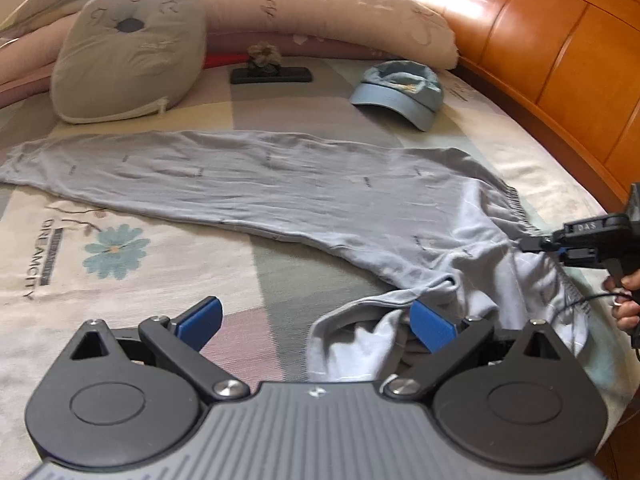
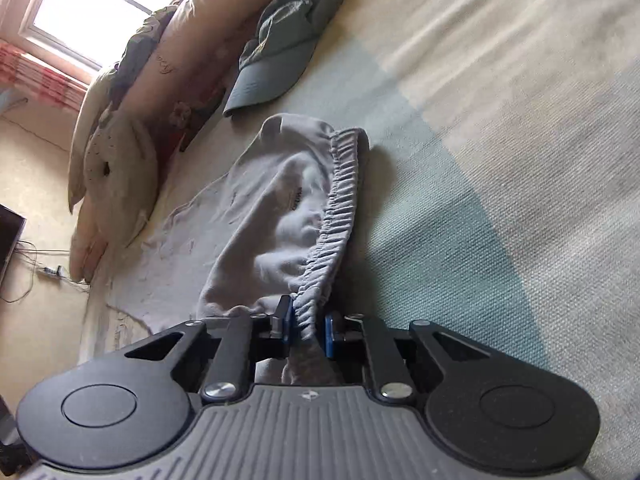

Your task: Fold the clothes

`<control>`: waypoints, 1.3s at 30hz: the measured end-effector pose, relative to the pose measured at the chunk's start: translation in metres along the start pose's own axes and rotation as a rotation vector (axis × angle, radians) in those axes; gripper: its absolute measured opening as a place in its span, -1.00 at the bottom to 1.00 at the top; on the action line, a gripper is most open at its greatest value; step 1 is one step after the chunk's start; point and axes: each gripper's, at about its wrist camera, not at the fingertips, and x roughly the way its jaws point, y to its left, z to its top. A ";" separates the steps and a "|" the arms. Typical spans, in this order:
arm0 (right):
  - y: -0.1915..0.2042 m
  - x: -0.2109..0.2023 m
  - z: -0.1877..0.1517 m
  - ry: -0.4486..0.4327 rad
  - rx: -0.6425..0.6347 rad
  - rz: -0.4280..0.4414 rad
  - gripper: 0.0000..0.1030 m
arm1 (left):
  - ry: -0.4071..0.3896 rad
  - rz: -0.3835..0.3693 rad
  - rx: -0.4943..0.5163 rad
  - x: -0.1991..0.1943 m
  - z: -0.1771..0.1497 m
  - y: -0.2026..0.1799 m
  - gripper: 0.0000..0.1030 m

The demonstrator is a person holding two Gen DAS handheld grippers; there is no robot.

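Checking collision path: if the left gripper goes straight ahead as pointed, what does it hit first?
Probably the bunched leg of the grey trousers, already by the open left gripper's right fingertip. Left of it is bare bedspread; depth is unclear.

1. You see pale grey trousers [image 1: 256,184] lying across the patterned bedspread, one leg stretched flat toward the left.
2. You find their gathered elastic waistband [image 2: 336,200] lifted at the right, the near leg bunched.
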 end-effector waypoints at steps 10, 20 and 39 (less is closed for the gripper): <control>0.024 -0.027 0.020 -0.090 -0.121 -0.282 -0.01 | -0.034 0.049 -0.037 -0.017 0.000 0.010 0.94; 0.055 0.016 0.042 -0.101 -0.237 -0.107 0.18 | -0.025 0.089 -0.048 -0.023 -0.004 0.009 0.94; 0.113 0.021 -0.044 0.041 -0.537 -0.265 0.60 | 0.016 0.097 -0.040 -0.041 -0.032 0.027 0.94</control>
